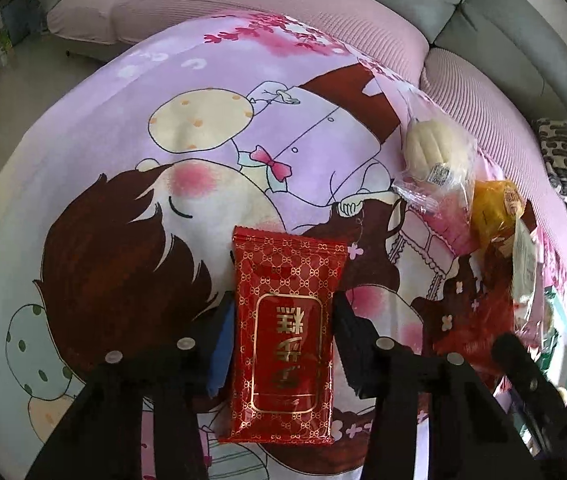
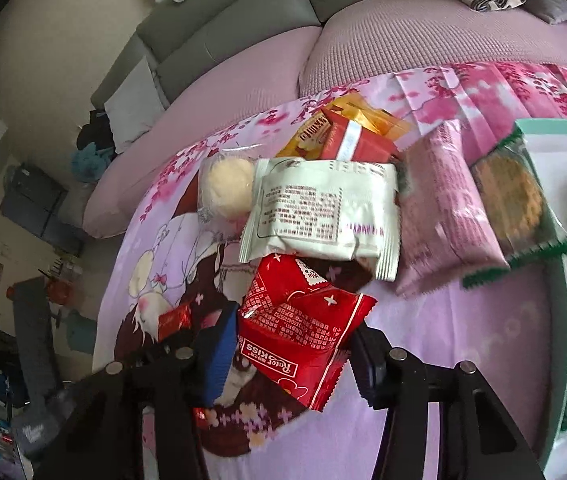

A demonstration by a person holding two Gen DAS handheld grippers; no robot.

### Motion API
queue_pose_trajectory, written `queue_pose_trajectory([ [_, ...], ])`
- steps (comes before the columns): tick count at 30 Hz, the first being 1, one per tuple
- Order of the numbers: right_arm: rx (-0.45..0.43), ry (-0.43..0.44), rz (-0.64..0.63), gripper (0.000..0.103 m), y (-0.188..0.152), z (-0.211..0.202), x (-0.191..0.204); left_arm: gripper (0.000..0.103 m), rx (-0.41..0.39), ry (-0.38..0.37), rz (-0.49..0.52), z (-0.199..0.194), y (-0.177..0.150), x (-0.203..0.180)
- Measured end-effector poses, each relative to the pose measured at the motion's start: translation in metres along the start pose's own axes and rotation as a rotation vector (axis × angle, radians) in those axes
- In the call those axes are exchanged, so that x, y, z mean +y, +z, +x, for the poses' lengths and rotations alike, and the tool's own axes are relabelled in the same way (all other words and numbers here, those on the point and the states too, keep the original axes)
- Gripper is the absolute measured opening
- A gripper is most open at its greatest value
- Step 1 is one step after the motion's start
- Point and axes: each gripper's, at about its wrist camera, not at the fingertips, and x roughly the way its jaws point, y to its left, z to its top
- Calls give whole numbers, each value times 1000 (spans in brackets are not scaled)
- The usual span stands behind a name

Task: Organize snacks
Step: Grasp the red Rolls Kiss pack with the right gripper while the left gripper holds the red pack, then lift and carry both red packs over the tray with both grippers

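Currently: left gripper clamped on red-gold snack packet, flat on cartoon blanket. Right gripper clamped on red Rater Kiss packet; slick crinkled foil may slip, or snag white packet just beyond.

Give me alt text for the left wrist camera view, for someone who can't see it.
The left gripper closes on a red snack packet with gold lettering, over a pink cartoon-print cloth. More wrapped snacks, including a pale bun in clear wrap, lie in a pile at right, with a pink-covered sofa behind.
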Motion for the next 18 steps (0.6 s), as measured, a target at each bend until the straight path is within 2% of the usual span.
queue_pose_trajectory([
  [9, -41, 40, 2, 54, -9, -39, 1, 47, -43, -31, -16, -21, 1, 1],
  [14, -100, 58, 20, 54, -7, -72, -8, 47, -81, -42, 21, -38, 0, -11],
  [18, -152, 28, 46, 54, -1, -93, -23, 47, -106, -55, 65, -48, -3, -28],
])
